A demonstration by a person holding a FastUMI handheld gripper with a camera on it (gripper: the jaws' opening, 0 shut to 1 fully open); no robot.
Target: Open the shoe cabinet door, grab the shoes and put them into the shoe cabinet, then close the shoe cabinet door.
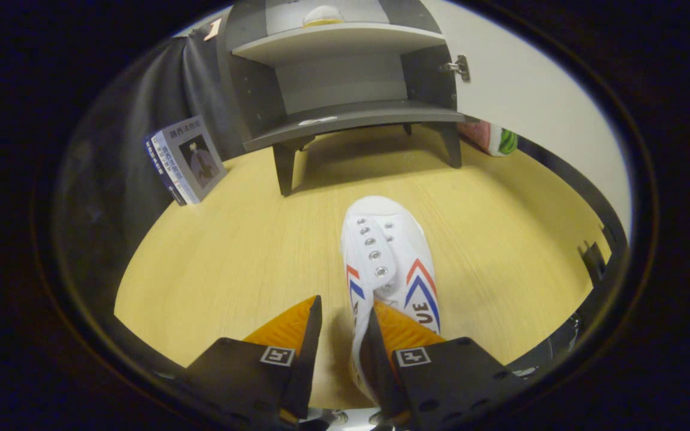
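My gripper point(345, 320) stands open, the right finger inside the shoe point(388, 257), the left outside its wall; the cabinet point(345, 90) beyond has its door point(530, 90) open; grabbing is in hand; next, I judge, pinch that wall.

Tool point(345, 326) with two wedge-shaped ribbed fingers on black screwed mounts, each bearing a square black-and-white marker.

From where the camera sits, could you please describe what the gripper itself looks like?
The gripper has two wedge-shaped fingers with ribbed faces, tapering toward their tips. Each sits on a black angular mount with bolt holes, and each mount carries a small square black-and-white marker near its front corner. I see no cables or sleeve.
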